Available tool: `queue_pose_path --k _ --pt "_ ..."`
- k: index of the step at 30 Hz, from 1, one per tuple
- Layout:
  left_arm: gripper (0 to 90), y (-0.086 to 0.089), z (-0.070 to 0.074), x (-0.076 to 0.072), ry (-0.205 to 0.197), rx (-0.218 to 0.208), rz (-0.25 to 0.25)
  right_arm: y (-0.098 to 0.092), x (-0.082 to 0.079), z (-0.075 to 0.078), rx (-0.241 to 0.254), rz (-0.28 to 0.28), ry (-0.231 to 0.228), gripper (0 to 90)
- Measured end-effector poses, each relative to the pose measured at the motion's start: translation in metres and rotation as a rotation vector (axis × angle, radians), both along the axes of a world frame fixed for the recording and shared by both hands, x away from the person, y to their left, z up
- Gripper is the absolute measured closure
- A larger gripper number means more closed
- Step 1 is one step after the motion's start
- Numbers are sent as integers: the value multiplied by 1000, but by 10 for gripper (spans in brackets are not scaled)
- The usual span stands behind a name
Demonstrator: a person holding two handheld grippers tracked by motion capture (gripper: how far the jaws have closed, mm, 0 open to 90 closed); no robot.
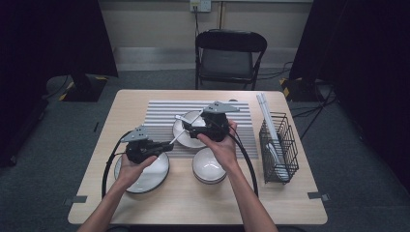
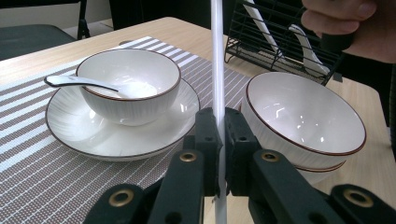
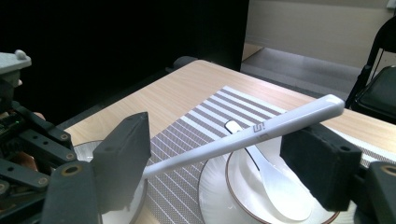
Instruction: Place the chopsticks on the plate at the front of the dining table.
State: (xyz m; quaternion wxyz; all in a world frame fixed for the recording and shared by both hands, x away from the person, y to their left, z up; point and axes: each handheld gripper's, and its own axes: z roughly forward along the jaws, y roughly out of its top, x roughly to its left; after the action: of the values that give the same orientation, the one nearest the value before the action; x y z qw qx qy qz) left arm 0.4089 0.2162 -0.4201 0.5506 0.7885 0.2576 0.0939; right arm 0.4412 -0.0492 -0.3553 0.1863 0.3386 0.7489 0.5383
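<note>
Your left gripper [image 2: 218, 140] is clamped shut on a white chopstick [image 3: 243, 140], which stands up between its fingers [image 2: 205, 135] in the left gripper view. In the right gripper view that same chopstick crosses the gap between your right gripper's [image 3: 224, 163] jaws, which stand wide apart with neither pad pressing on it. From above, your right gripper [image 1: 212, 124] hovers over the bowl [image 1: 191, 126] with the spoon [image 3: 266, 172] in it; beyond your left fingers the second bowl [image 2: 306, 121] sits just to one side.

The chopstick looks light, thin, stiff and glossy, so it will likely twist or slip in a loose pinch. Take it with your right pads squarely across the square upper end, near the printed mark, not the round taper. Close gently and keep it centred on the pads; the glazed bowls beneath your fingers would chip if it dropped.
</note>
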Motion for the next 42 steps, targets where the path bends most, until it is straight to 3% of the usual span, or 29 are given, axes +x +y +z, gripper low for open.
queue_pose_path --k 12,21,36,42 --pt "862 3 -1 4 7 -24 22 -5 -1 -6 -8 -3 29 236" --pt "862 9 1 5 3 -32 48 -19 -2 -7 -18 -27 25 232" --pt "862 35 1 4 -9 -25 107 -43 -3 -24 -28 -72 68 221" --pt "862 41 4 11 1 -31 114 -51 -2 -30 -65 -102 82 207"
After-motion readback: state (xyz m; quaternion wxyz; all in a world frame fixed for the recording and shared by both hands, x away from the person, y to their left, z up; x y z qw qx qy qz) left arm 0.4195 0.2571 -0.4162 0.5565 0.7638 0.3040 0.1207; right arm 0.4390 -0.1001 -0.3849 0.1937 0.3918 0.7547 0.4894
